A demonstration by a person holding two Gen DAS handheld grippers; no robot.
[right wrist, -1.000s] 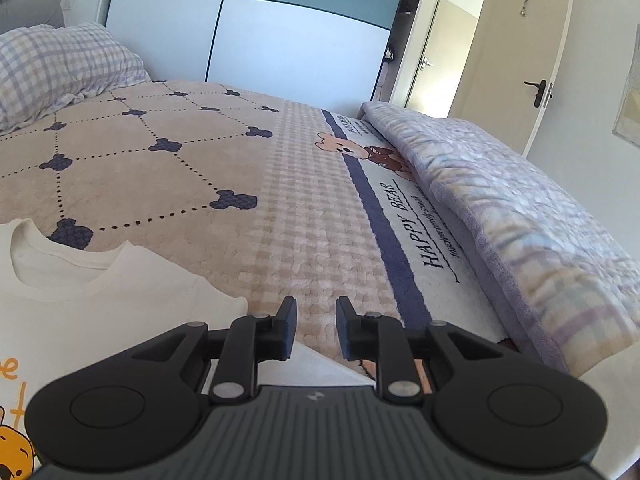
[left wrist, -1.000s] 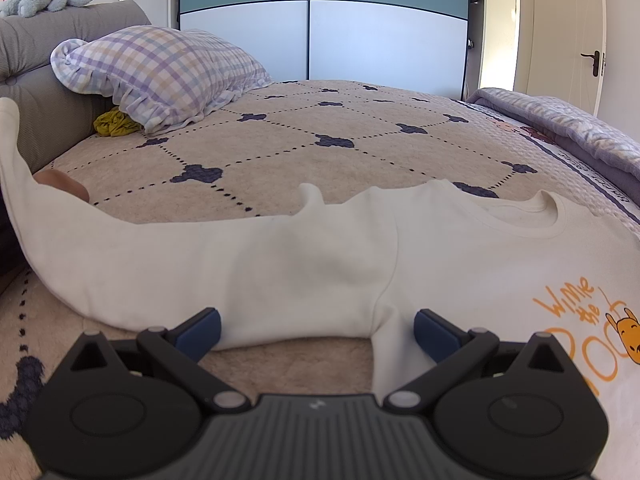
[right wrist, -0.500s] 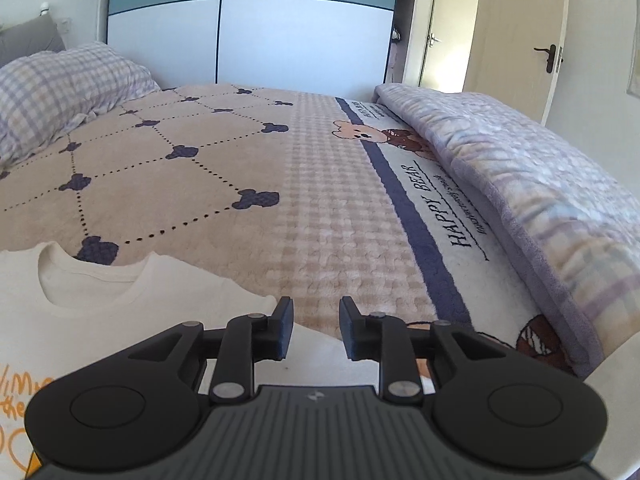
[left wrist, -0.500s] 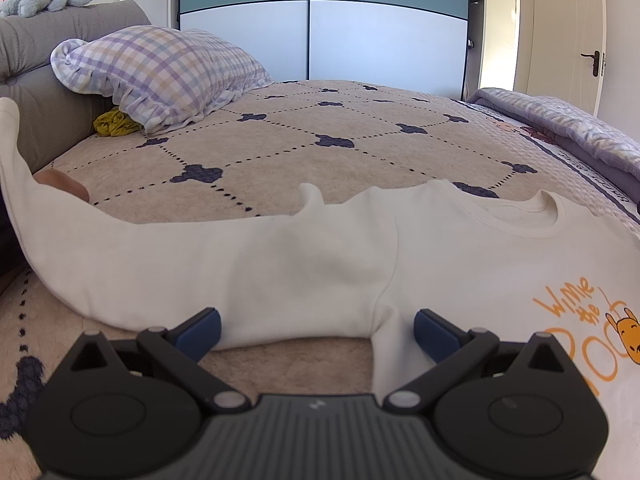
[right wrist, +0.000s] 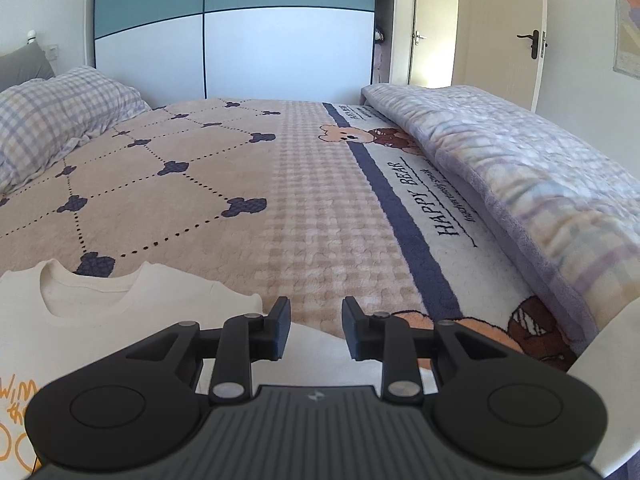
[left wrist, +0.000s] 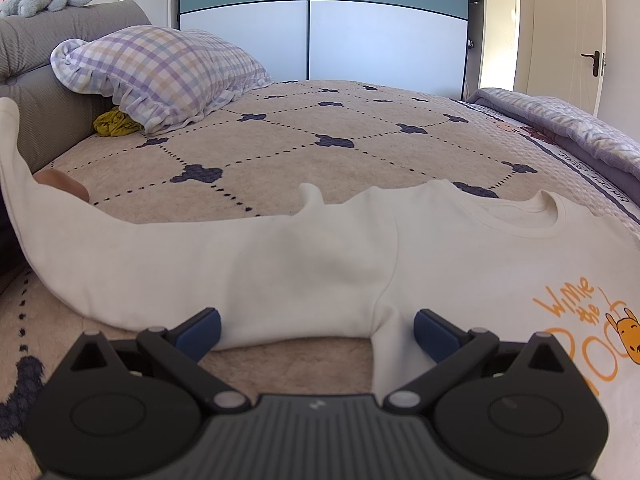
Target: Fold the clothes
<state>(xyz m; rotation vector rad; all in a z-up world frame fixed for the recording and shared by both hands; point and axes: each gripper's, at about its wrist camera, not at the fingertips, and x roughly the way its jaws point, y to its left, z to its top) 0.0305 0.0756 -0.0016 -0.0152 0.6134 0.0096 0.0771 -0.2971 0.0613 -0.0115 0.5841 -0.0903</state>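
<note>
left gripper pose: your left gripper [left wrist: 316, 332] points forward and slightly down over the near edge of the bed cover [left wrist: 360, 148], low above the sweatshirt [left wrist: 280, 264].
left jaws: they stand wide open; the armpit of the garment lies between the blue pads [left wrist: 198, 332], but they do not press on it.
right gripper pose: your right gripper [right wrist: 316, 328] also tilts down, just above the shoulder edge of the same sweatshirt [right wrist: 132, 312].
right jaws: a moderate gap, and opening now; nothing is gripped, the white cloth only lies below them.
sweatshirt place: it lies flat, front up, near you on the bed, one sleeve [left wrist: 120, 256] stretched to the left.
writing on sweatshirt: orange letters [left wrist: 572, 296], they read about "winnie the pooh", partly cut.
writing on bed cover: "happy bear" [right wrist: 424, 200] beside a dark blue stripe; the smaller line i cannot read.
</note>
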